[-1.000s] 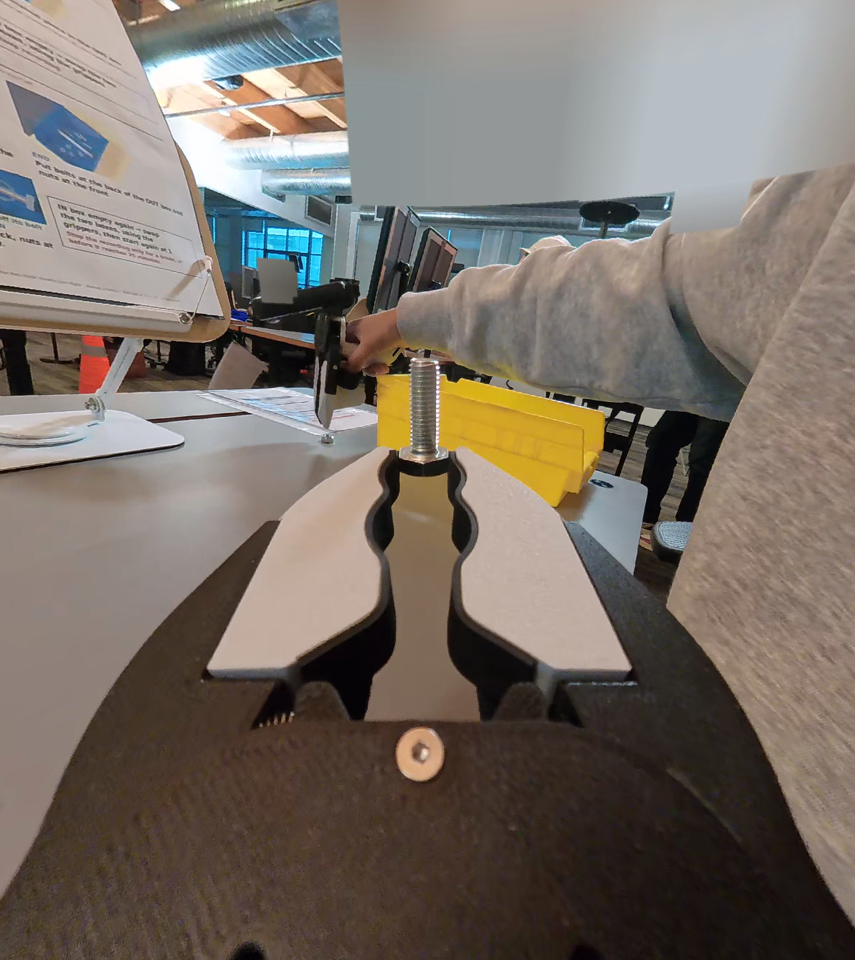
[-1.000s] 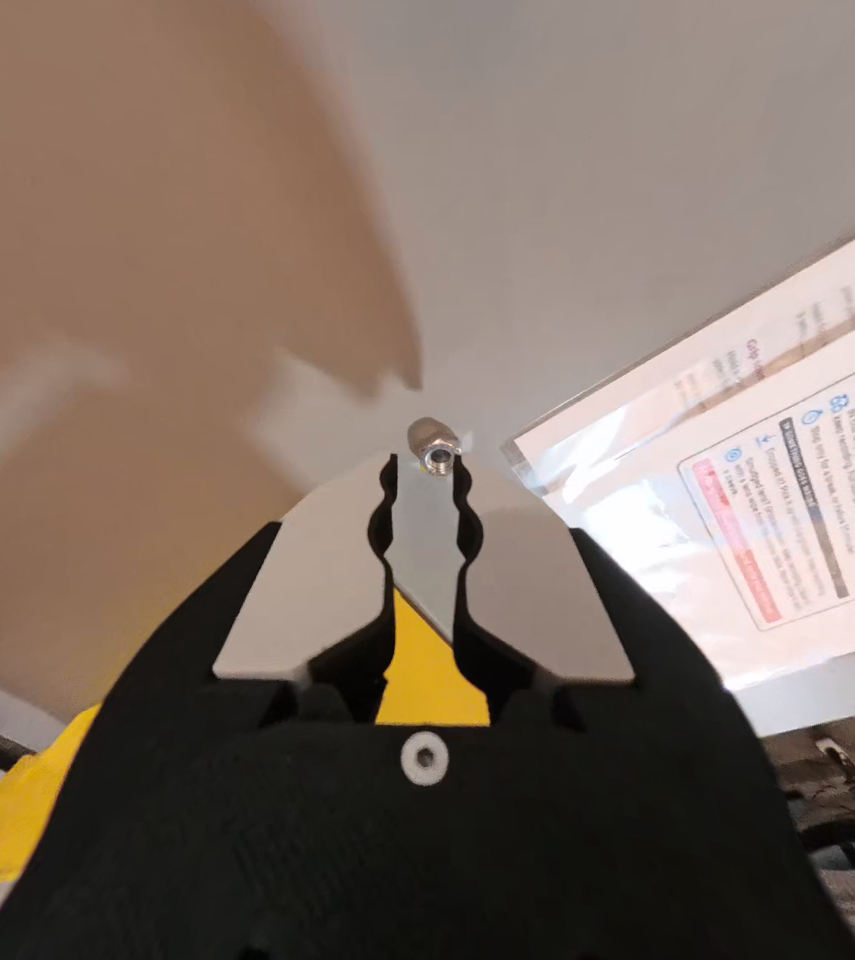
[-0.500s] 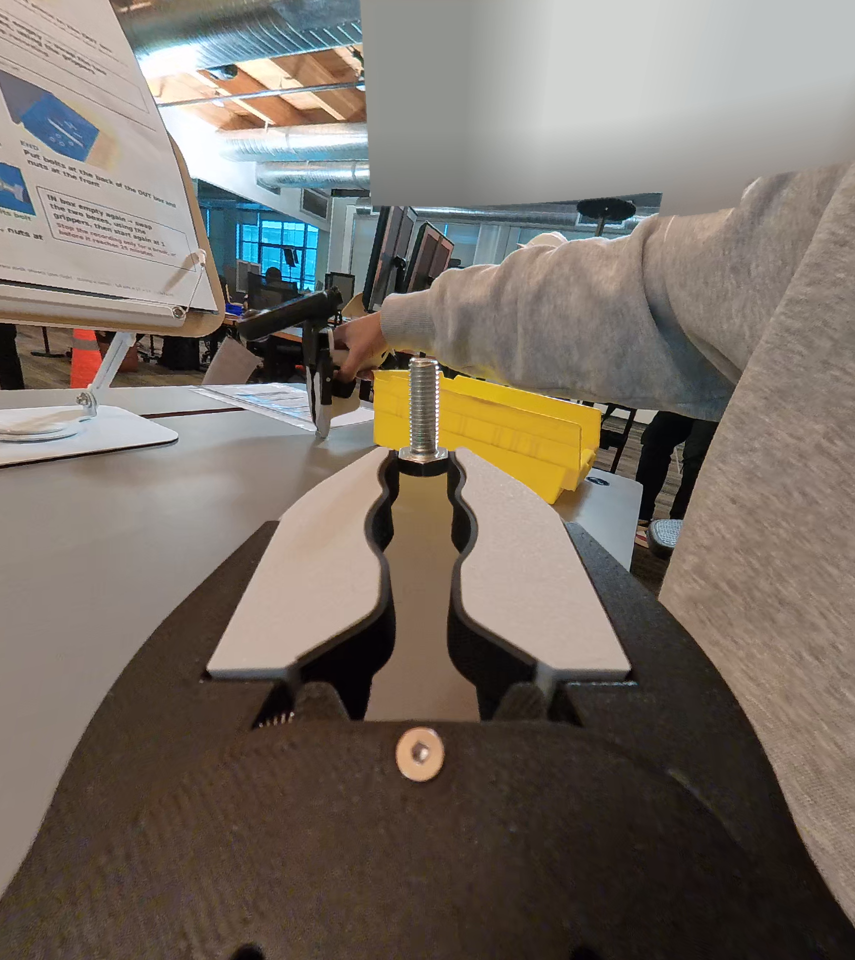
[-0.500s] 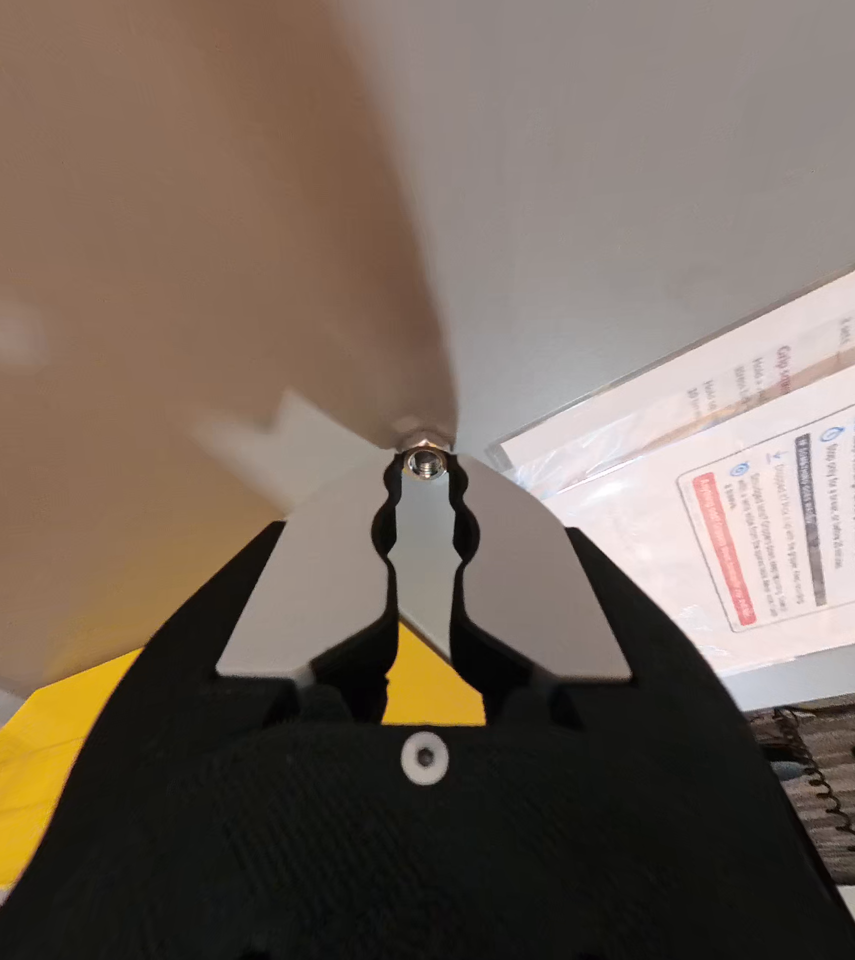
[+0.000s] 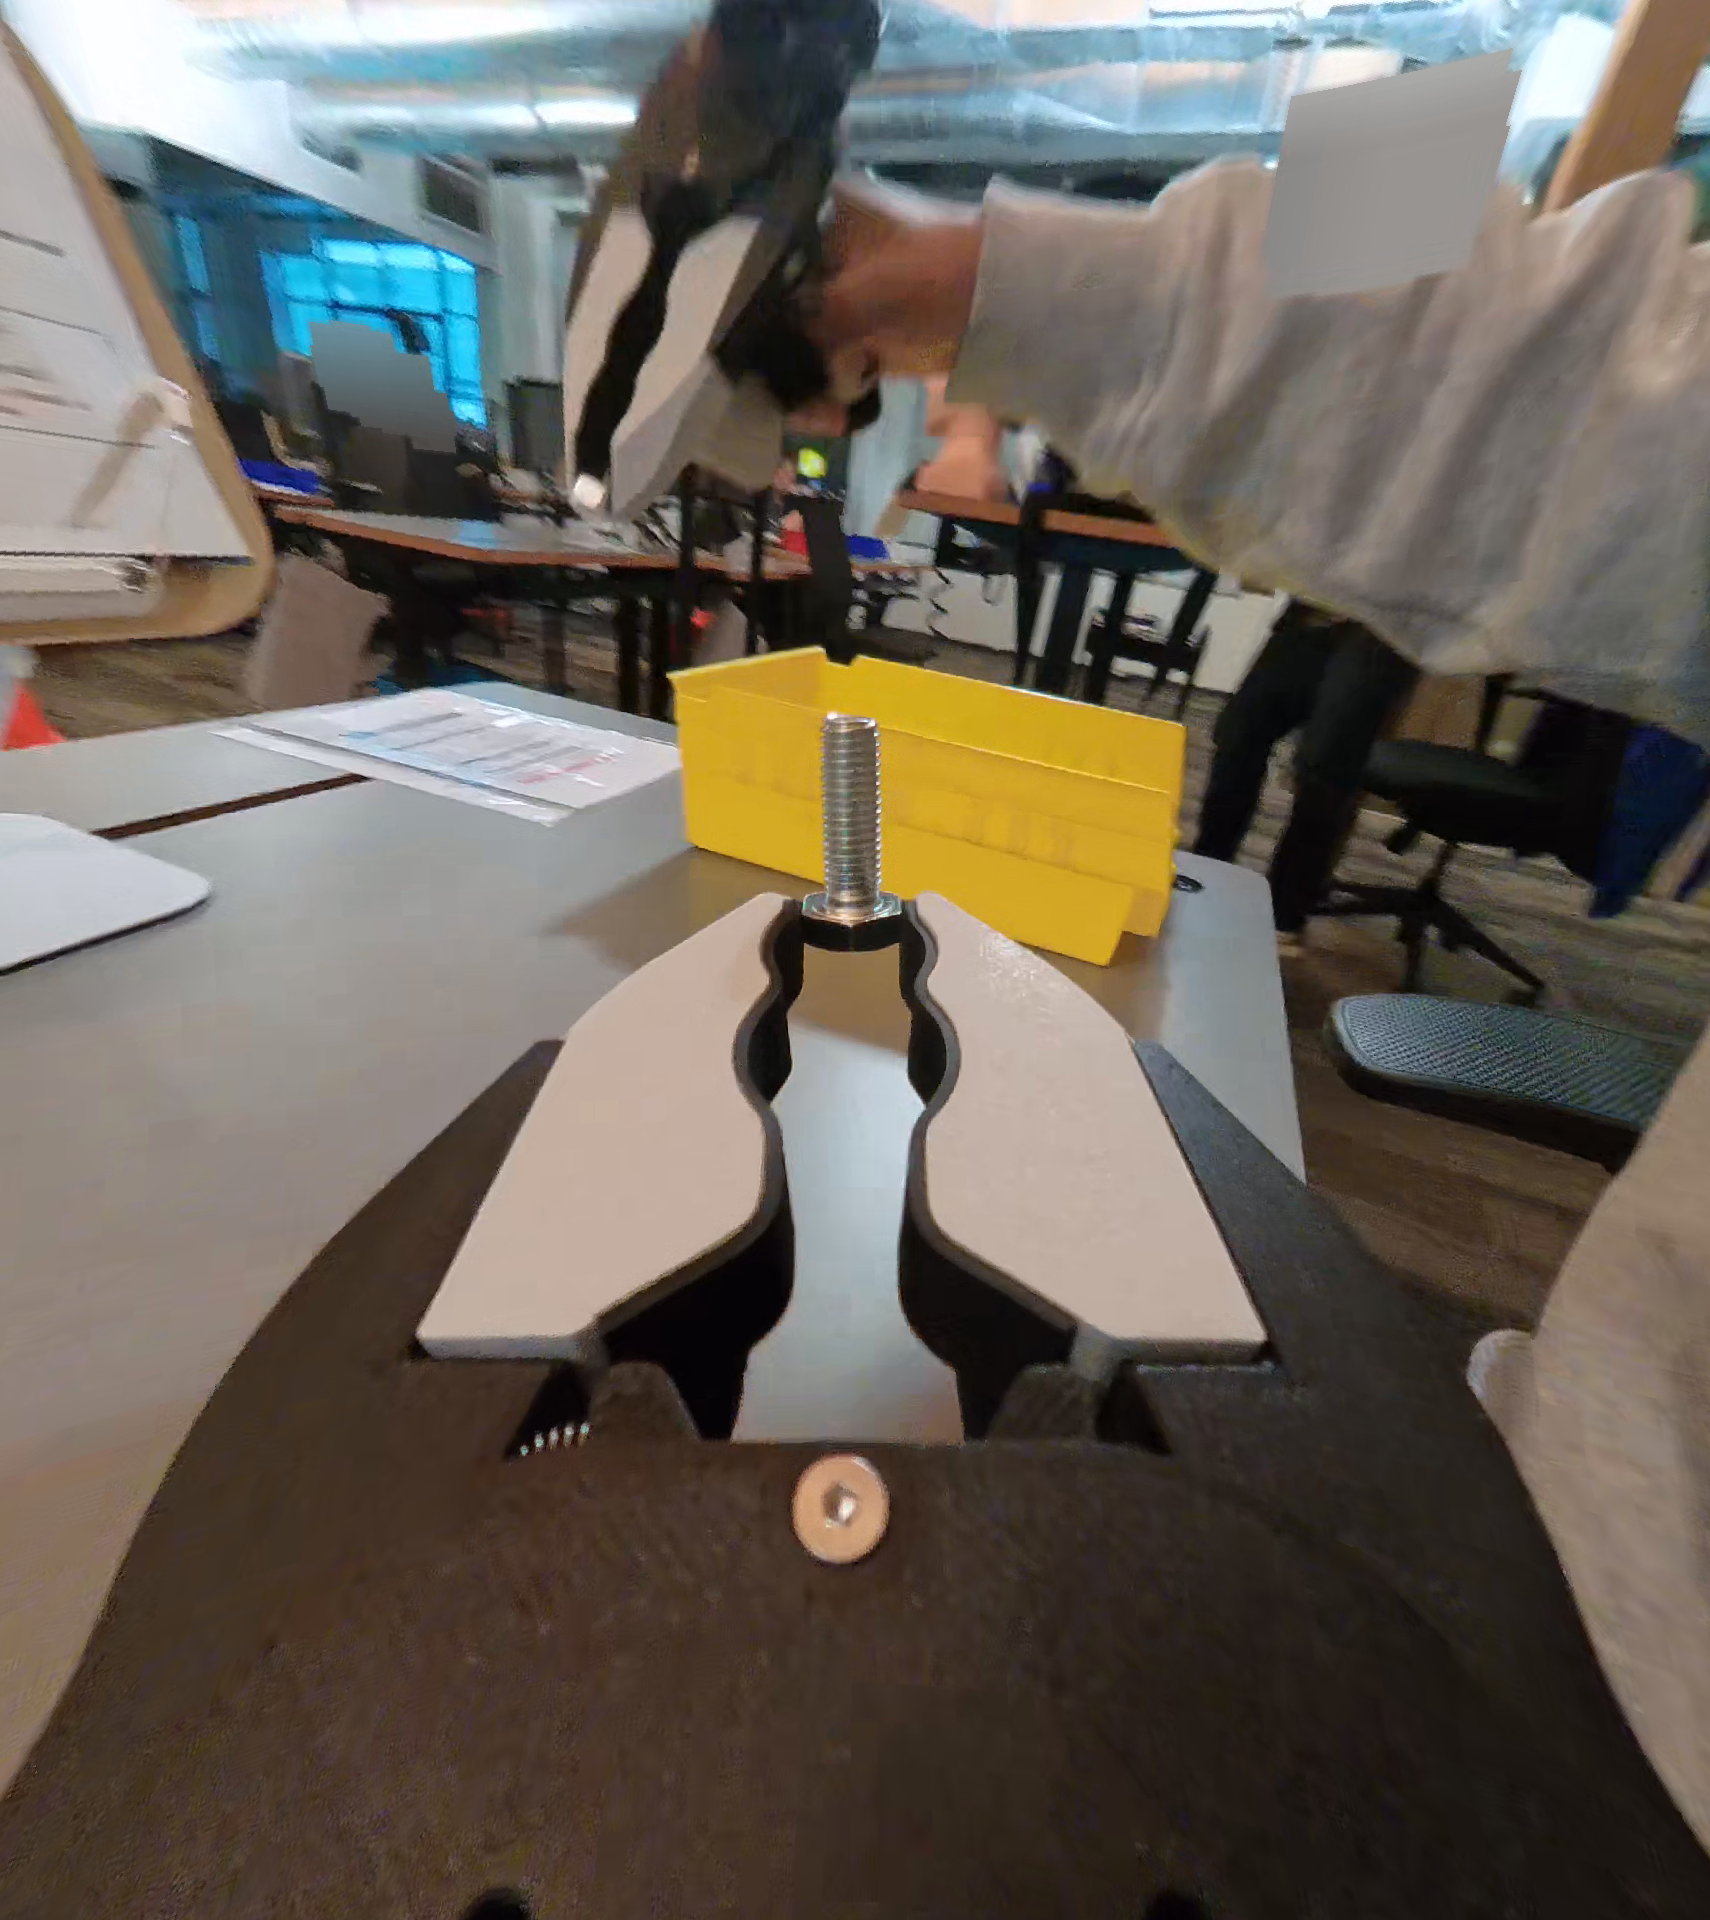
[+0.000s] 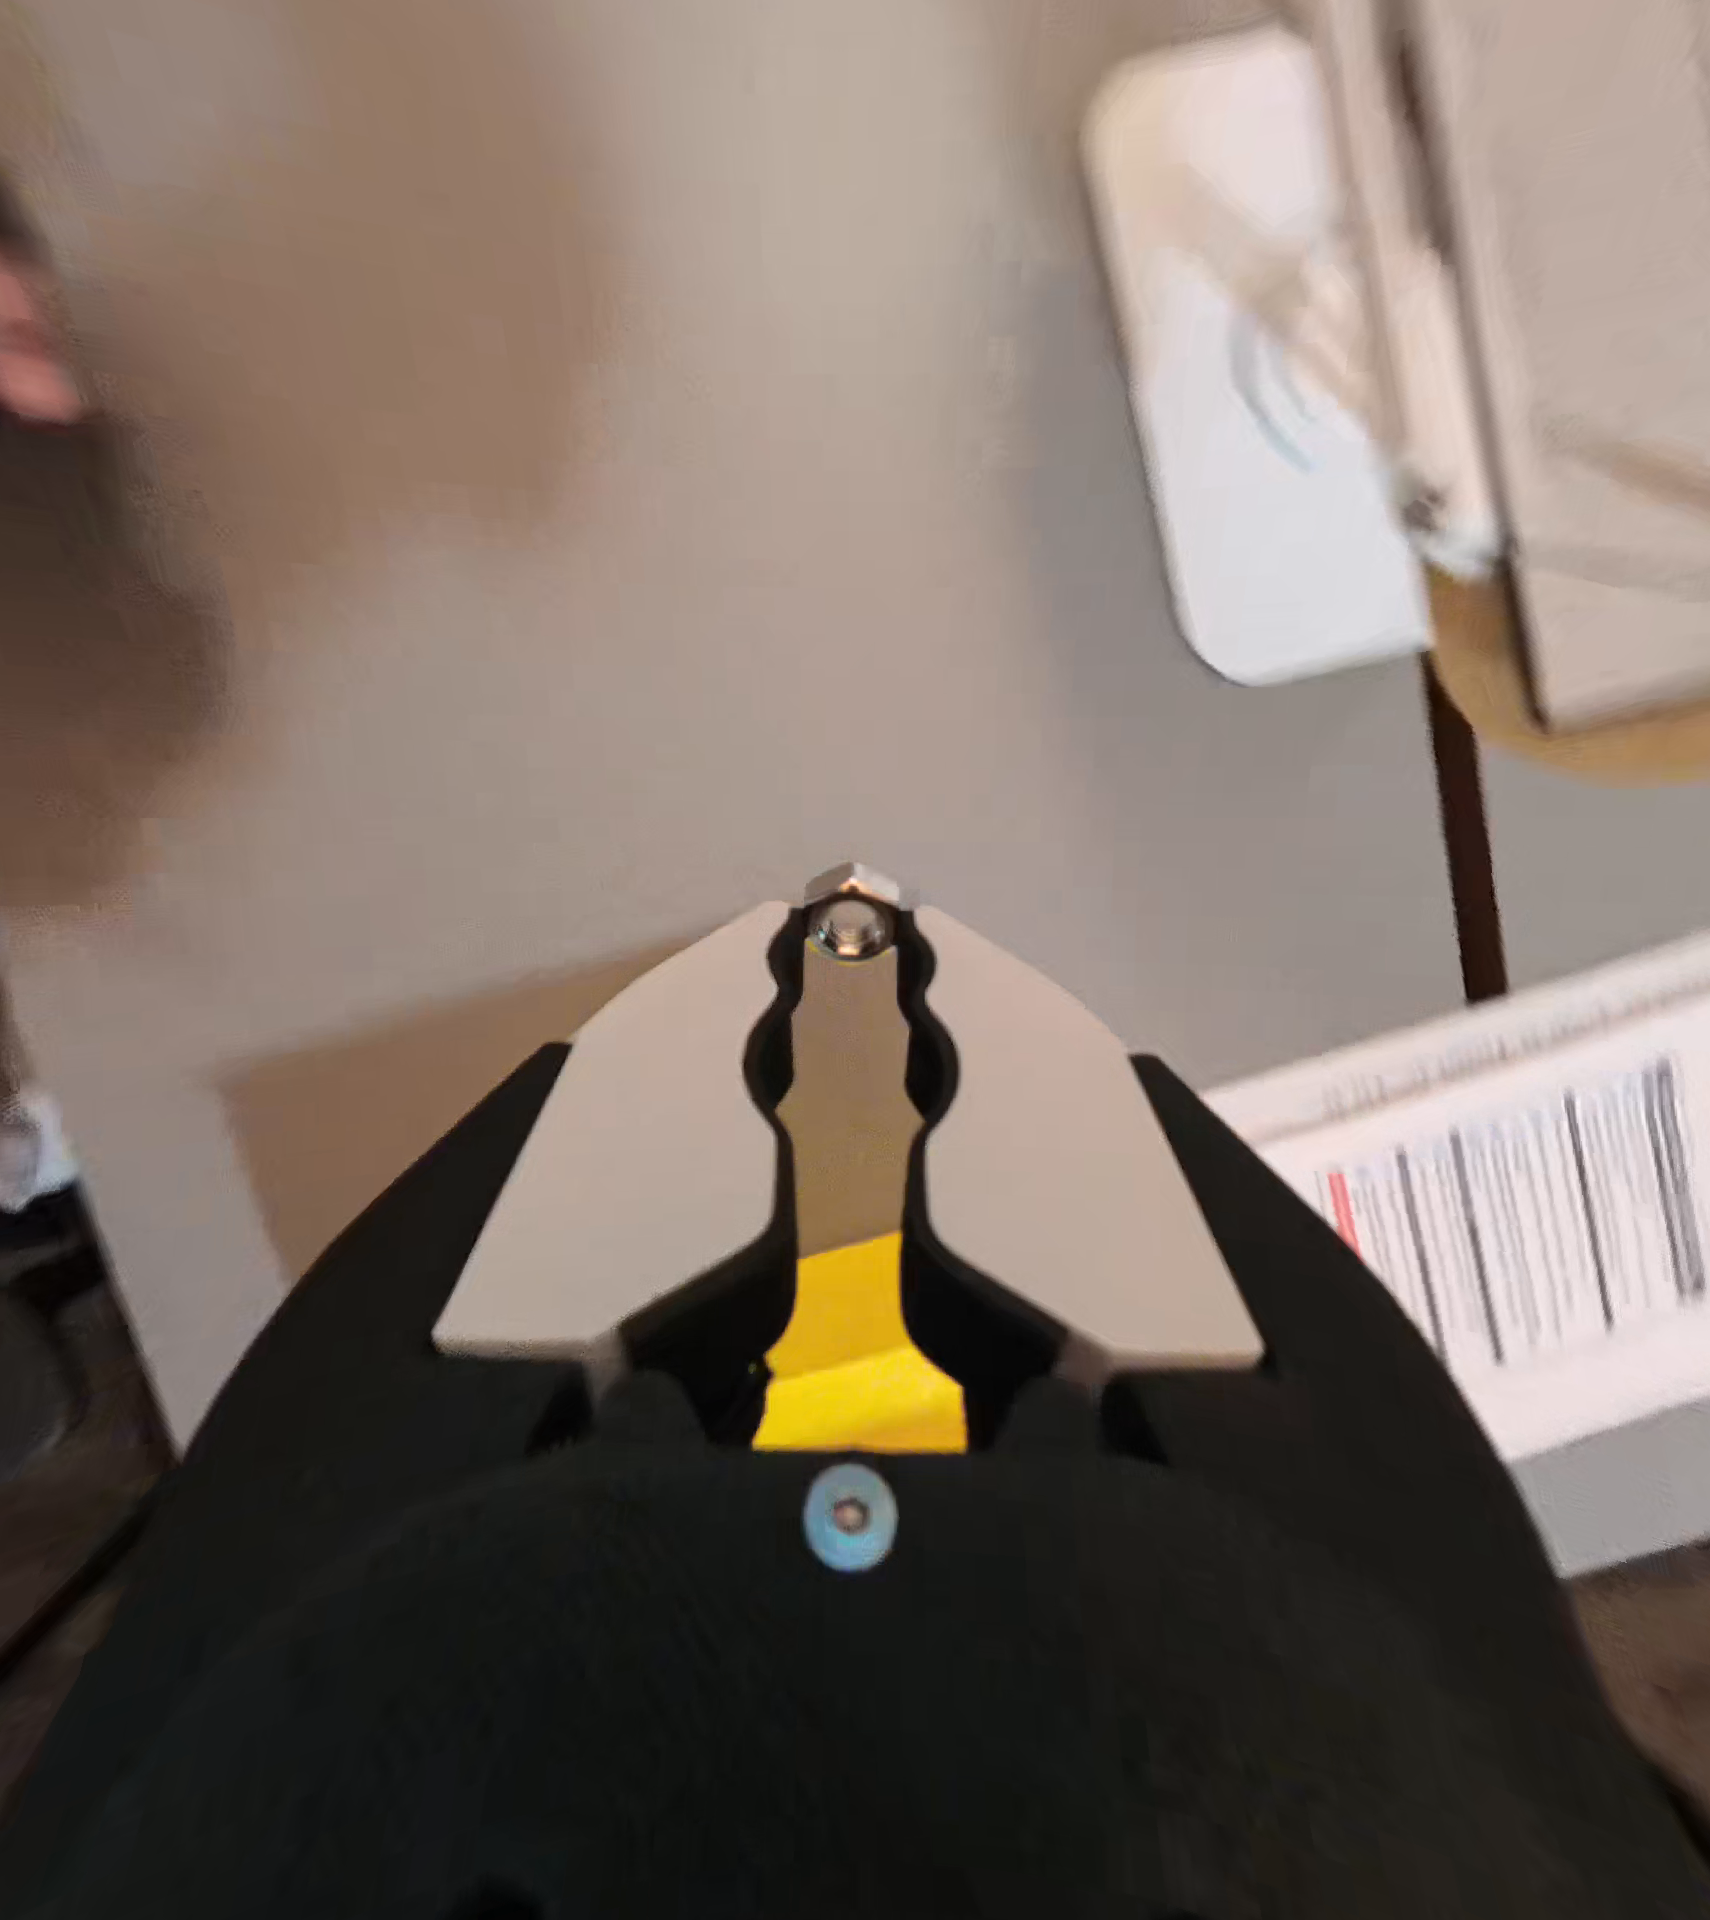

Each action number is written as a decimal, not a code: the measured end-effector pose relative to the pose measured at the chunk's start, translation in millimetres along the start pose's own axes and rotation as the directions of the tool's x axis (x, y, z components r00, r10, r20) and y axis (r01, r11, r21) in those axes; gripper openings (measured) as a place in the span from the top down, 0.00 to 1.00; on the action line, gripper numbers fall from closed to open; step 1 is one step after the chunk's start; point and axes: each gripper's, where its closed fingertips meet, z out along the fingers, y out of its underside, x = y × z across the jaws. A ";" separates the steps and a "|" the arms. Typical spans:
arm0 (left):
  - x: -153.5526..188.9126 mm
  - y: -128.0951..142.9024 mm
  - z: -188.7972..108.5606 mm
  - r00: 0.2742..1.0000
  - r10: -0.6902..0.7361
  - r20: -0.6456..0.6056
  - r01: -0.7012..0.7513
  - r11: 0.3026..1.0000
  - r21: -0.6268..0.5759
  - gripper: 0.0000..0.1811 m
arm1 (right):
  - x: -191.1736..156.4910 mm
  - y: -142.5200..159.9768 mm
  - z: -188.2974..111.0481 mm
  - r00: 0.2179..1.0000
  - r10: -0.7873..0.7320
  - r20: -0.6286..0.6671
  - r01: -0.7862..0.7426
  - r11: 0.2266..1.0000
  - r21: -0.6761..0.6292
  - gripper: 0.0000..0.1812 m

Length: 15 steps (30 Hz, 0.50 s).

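Note:
My left gripper (image 5: 849, 925) is shut on the hex head of a silver bolt (image 5: 851, 821), which stands upright with its threaded shank pointing up, above the grey table (image 5: 207, 1091). My right gripper (image 6: 849, 920) is shut on a small silver hex nut (image 6: 849, 914) at its fingertips, held high over the table and looking down. The right gripper also shows in the left wrist view (image 5: 612, 473), raised well above and behind the bolt, held by a person's hand in a grey sleeve (image 5: 1350, 416).
A yellow bin (image 5: 934, 790) stands on the table behind the bolt and shows under the right gripper (image 6: 856, 1351). A laminated sheet (image 5: 477, 743) lies at the back. A document stand on a white base (image 5: 20, 914) is at the left. Office chairs stand off the table's right edge. The gap from one gripper's tips to the other's is roughly 20 cm.
The right gripper has risen from the table near the laminated sheet with the nut and now hangs high over the table. The left gripper still holds the bolt upright, its view shifted a little.

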 end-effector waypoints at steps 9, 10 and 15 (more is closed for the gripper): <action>27.5 13.7 -5.6 0.990 0.126 -0.068 -0.131 0.989 -0.071 0.90 | -194.2 -68.5 18.1 0.766 -0.630 0.126 0.641 0.761 -0.099 0.91; 29.5 14.8 -7.1 0.987 0.146 -0.070 -0.152 0.985 -0.080 0.90 | -205.3 -73.9 20.7 0.739 -0.659 0.139 0.672 0.734 -0.096 0.90; 38.0 11.6 -11.1 0.983 0.146 -0.113 -0.152 0.987 -0.049 0.90 | -227.2 -82.4 29.6 0.601 -0.781 0.170 0.798 0.574 -0.185 0.91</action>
